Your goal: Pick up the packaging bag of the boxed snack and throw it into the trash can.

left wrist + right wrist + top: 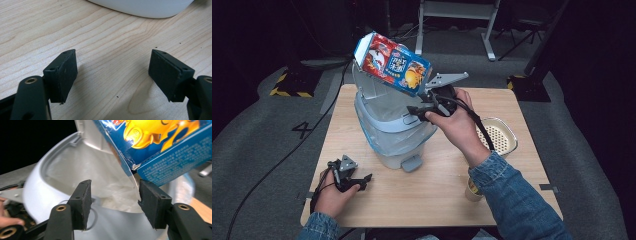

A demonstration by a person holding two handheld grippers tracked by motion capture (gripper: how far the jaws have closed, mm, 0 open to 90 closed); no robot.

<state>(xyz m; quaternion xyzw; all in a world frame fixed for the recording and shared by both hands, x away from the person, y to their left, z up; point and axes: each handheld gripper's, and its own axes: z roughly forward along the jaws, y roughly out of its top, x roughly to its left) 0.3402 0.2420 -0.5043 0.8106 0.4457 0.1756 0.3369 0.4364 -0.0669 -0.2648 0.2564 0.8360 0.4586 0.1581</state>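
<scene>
A blue and red carton [393,62] is hanging tilted above the open mouth of a grey pedal bin [392,131] standing on the wooden table [437,195]. The right gripper [418,109] is reaching toward the bin's rim; in the right gripper view its jaws are standing apart, and the carton's [160,147] torn lower corner is lying just above the right-hand jaw, so contact there is hard to judge and no pad is seen pressing on it. The carton's upper part is cut off by that picture's edge. The bin's white liner [100,177] is blurring into its inner wall. The left gripper [362,180] is resting near the table's near-left corner, its jaws spread wide over bare wood, grasping nothing. A perforated basket [498,135] is partly hidden behind the right forearm, and a cup [472,191] beneath the sleeve is mostly covered.
</scene>
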